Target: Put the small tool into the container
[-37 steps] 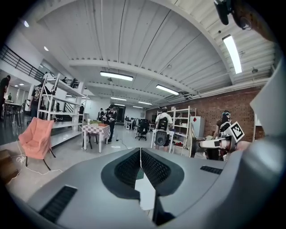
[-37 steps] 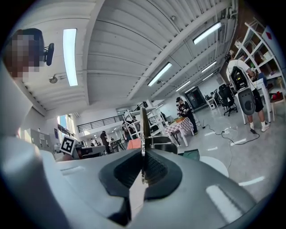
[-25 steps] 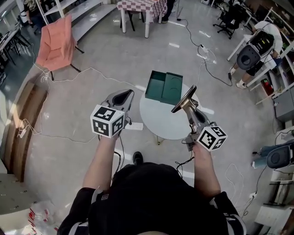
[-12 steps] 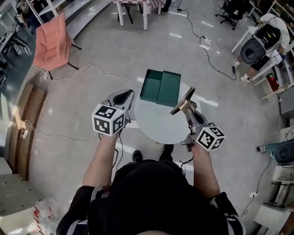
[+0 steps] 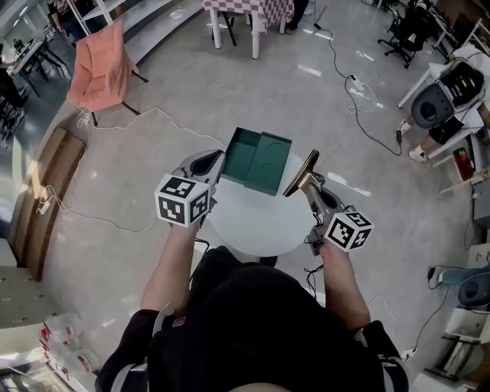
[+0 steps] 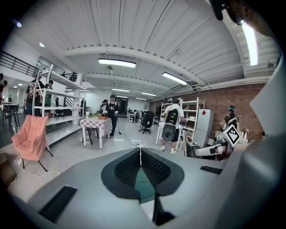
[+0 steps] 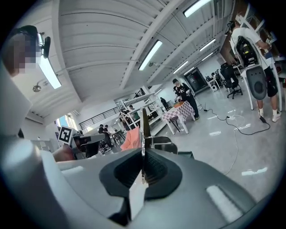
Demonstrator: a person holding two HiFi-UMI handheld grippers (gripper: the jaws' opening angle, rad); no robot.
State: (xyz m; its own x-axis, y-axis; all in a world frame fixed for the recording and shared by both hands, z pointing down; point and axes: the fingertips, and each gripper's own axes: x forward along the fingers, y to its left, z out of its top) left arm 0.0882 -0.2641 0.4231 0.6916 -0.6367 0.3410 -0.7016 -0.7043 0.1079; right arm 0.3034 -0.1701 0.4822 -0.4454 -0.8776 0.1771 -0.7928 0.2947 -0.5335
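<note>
The small tool point(image 5: 302, 173), a brass-coloured scraper with a flat dark blade, stands tilted upward with my right gripper point(image 5: 312, 187) shut on its handle. In the right gripper view its thin blade point(image 7: 144, 127) rises edge-on from between the pads of the right gripper point(image 7: 143, 157). The container point(image 5: 259, 160), an open dark green box with its lid folded back, sits at the far edge of a round white table point(image 5: 253, 222). The tool hovers just right of the box. My left gripper point(image 5: 204, 163) is shut and holds nothing, left of the box; its pads point(image 6: 134, 162) meet.
A pink chair point(image 5: 99, 67) stands far left and a checkered table point(image 5: 251, 11) at the top. White cables point(image 5: 145, 116) trail over the grey floor. A wooden bench point(image 5: 37, 205) lies at the left edge. People and shelves point(image 5: 448, 99) stand at the right.
The table and green box have drawn nearer to both grippers and shifted left in the head view. The right gripper still holds the tool, and the left stays shut.
</note>
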